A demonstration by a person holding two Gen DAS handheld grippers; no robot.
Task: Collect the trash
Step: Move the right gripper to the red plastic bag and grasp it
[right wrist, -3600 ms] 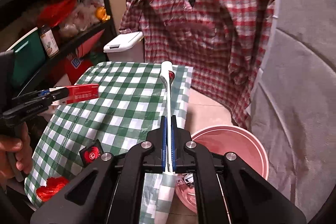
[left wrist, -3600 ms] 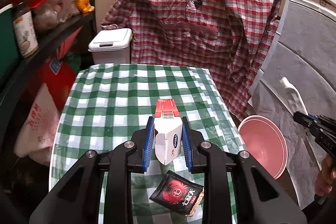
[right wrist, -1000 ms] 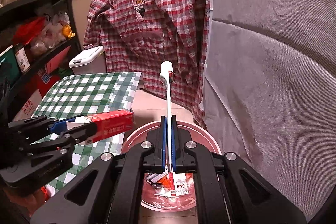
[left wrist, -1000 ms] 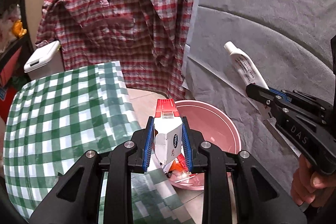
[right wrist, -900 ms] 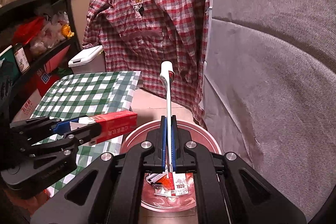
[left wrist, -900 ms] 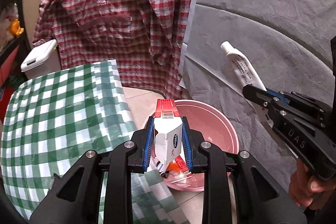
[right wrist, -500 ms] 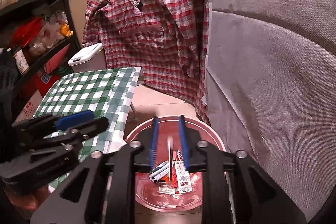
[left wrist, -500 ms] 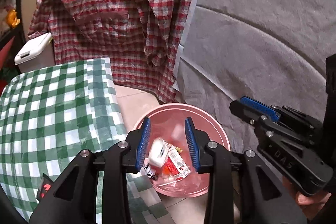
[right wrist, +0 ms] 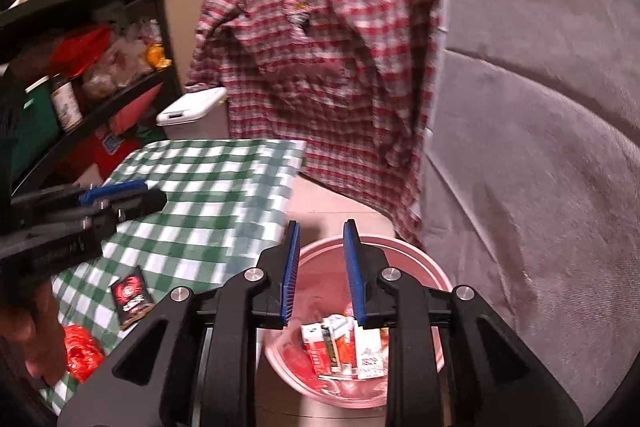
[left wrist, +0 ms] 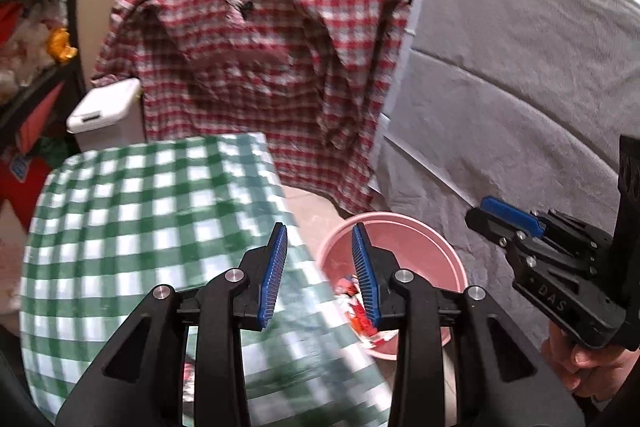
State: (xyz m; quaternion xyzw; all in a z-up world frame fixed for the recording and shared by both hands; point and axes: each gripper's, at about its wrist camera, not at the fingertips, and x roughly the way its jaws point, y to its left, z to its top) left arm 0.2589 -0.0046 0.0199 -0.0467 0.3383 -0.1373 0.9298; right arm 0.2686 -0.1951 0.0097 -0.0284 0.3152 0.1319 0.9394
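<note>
A pink basin (right wrist: 416, 267) on the floor holds several trash pieces, among them red-and-white cartons (right wrist: 344, 347); it also shows in the left wrist view (left wrist: 404, 239). My left gripper (left wrist: 320, 271) is open and empty over the table's right edge. My right gripper (right wrist: 320, 271) is open and empty above the basin. A black-and-red packet (right wrist: 130, 297) and a red crumpled wrapper (right wrist: 82, 351) lie on the green checked table (right wrist: 208, 183).
A plaid shirt (left wrist: 272, 59) hangs behind the table. A white lidded bin (left wrist: 104, 107) stands at the table's far side. Shelves with jars and bags (right wrist: 72, 79) are at the left. A grey cloth surface (right wrist: 540, 147) fills the right.
Both grippers opened: the carton dropped from the left and the tube from the right into the basin. The left gripper has since swung back toward the table.
</note>
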